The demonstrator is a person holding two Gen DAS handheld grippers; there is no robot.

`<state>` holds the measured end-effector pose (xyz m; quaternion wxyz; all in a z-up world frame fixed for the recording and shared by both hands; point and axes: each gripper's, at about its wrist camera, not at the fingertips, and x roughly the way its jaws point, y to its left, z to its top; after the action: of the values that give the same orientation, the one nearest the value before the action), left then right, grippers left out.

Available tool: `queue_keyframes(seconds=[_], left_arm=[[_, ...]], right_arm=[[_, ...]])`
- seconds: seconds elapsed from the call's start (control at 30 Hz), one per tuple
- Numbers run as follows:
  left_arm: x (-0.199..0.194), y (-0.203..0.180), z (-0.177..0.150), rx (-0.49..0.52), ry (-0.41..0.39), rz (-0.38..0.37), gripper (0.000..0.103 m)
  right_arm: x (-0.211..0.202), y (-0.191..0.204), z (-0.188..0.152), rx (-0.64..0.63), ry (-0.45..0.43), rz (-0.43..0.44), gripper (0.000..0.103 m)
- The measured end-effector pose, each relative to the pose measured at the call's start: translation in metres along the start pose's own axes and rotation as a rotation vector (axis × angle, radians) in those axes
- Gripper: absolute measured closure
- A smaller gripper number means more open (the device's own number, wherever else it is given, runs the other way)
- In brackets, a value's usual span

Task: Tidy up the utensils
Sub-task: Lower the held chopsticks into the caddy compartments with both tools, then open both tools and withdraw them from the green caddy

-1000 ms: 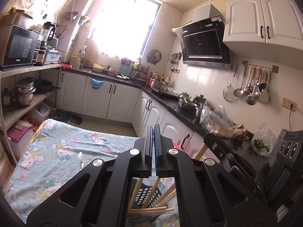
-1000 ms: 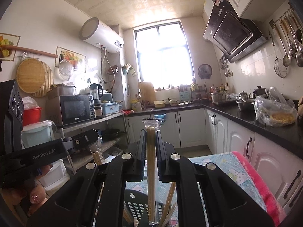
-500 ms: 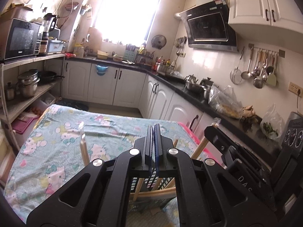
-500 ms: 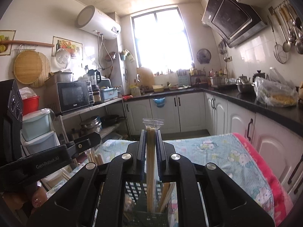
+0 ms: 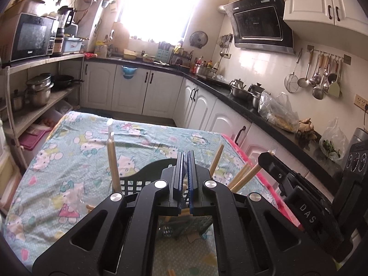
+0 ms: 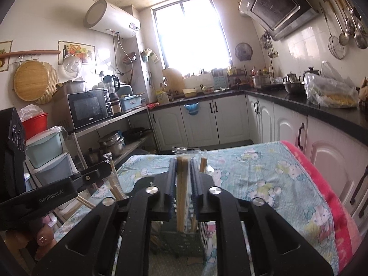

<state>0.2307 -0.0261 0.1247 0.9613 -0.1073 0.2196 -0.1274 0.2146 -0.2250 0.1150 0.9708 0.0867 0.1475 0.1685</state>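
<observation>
**Chopsticks going into the basket**

Left wrist view: the left gripper [image 5: 184, 179] hangs just above the dark basket [image 5: 138, 184] on the flowered tablecloth [image 5: 69, 161], jaws pressed together on nothing I can see; wrapped chopsticks already lean inside the basket.

Right wrist view: the right gripper [image 6: 182, 179] has just been easing its jaws apart, a wrapped pair of chopsticks [image 6: 181, 184] upright between them over the basket; freed too early, the pair could tip against the rim and fall out.
</observation>
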Motion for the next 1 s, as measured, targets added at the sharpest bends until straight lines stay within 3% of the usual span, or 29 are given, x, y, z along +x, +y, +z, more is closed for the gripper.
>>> queue_keyframes(seconds=[0.13, 0.3, 0.57, 1.0], left_arm=[[-0.005, 0.003, -0.003, -0.012, 0.003, -0.004, 0.102], [-0.011, 0.006, -0.01, -0.03, 0.021, -0.012, 0.094], [-0.023, 0.008, -0.022, -0.038, 0.032, -0.024, 0.071], [-0.044, 0.005, -0.036, -0.044, 0.046, -0.047, 0.042]], right_arm=[[-0.005, -0.004, -0.003, 0.01, 0.015, 0.003, 0.082], [-0.014, -0.008, -0.007, 0.032, 0.032, 0.007, 0.073], [-0.026, -0.011, -0.014, 0.046, 0.06, 0.004, 0.063], [-0.044, -0.01, -0.028, 0.059, 0.107, 0.009, 0.053]])
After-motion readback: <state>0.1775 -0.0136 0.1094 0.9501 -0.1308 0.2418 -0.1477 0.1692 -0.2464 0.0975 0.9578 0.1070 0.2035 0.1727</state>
